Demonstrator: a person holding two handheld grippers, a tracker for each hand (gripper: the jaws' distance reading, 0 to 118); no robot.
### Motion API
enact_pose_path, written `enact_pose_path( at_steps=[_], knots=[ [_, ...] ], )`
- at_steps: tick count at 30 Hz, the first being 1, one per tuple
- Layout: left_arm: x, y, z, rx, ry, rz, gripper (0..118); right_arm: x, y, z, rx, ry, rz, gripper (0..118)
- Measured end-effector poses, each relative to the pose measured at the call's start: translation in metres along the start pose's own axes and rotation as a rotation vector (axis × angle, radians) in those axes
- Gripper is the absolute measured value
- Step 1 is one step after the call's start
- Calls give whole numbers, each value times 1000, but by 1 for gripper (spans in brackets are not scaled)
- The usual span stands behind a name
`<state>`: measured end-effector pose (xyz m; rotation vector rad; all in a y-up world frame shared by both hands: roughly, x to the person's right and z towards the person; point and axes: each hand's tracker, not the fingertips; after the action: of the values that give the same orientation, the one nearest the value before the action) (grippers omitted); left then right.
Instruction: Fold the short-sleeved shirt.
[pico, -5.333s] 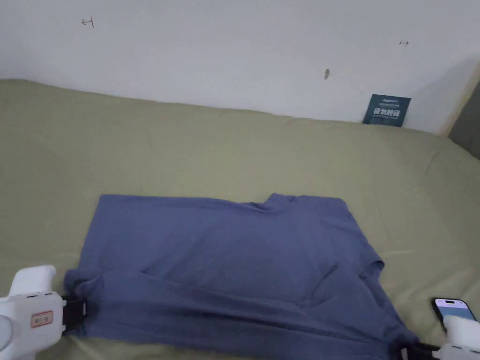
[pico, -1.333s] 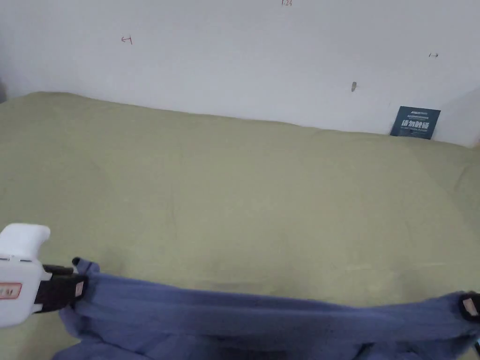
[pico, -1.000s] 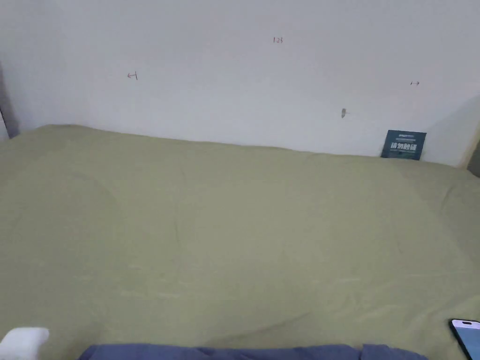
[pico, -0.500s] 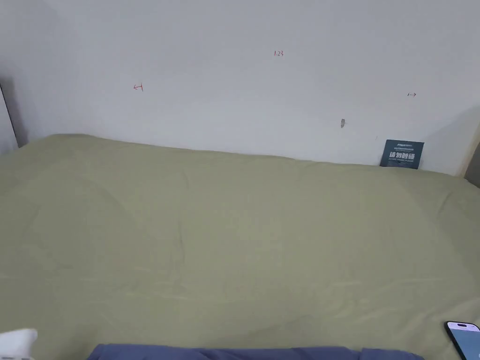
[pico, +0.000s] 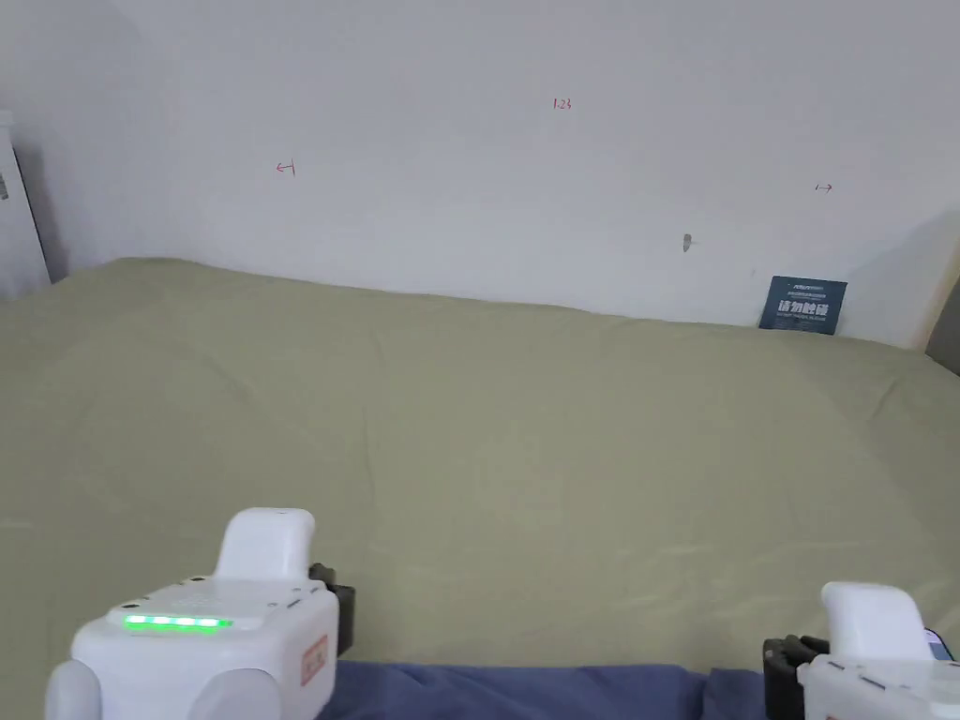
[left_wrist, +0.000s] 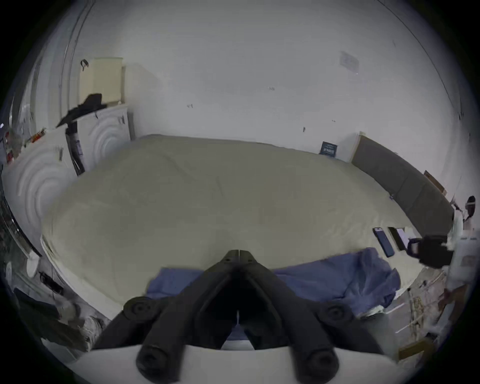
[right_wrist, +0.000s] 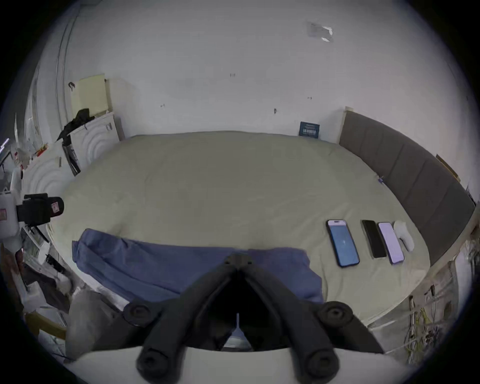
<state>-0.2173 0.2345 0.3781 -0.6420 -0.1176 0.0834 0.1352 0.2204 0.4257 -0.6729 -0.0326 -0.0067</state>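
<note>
Since 5 s ago the shirt went from spread flat mid-bed to a narrow band at the near edge; both grippers, which were pinching its two near corners then, are now off the cloth.

Left gripper (left_wrist: 238, 253): jaws closed tip to tip in its own view, nothing between them, raised over the left end of the shirt (left_wrist: 324, 280). In the head view its white body sits bottom left, and I can't tell the jaw gap from there.

Shirt lies as a long blue strip along the near edge of the green bed sheet (pico: 487, 422), and only its far edge shows in the head view. Left end looks fairly flat; right end is bunched and rumpled in the left gripper view.

Right gripper (right_wrist: 238, 257): jaws also closed together and empty, above the shirt's right part. Three phones (right_wrist: 342, 243) lie on the sheet further right, clear of the cloth.

Judgement: lengthwise fold looks done but untidy. Left to do: smooth the right end, then fold crosswise into a compact stack.
</note>
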Motion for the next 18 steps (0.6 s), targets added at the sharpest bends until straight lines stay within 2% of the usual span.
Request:
enact_pose_path(
  at_steps=[2, 5, 6, 9, 10, 11, 12, 14, 18],
  knots=[
    [0, -2, -5, -45, -14, 2, 0, -4, -4, -1, -15, 14, -7, 0],
    [-32, 1, -10, -72, -99, 35, 0, -6, -11, 0, -28, 35, 7, 0],
    [-49, 4, -13, -91, -111, 50, 6, -4, -8, 3, -29, 37, 10, 0],
    [-112, 5, -30, -167, -272, 130, 93, -1, -7, 6, -27, 52, 12, 0],
    [-132, 0, -34, -175, -330, 172, 103, 0, -6, 7, -27, 61, 11, 0],
    [-155, -6, -41, -193, -399, 236, 103, 0, -6, 7, -26, 64, 12, 0],
    [-176, -13, -47, -223, -408, 319, 103, 0, -6, 8, -25, 66, 16, 0],
    [-203, -25, -65, -303, -363, 430, 103, 1, -4, 11, -18, 69, 25, 0],
    [-219, -63, -96, -443, -325, 507, 103, 5, -2, 10, -30, 69, 17, 0]
  ],
)
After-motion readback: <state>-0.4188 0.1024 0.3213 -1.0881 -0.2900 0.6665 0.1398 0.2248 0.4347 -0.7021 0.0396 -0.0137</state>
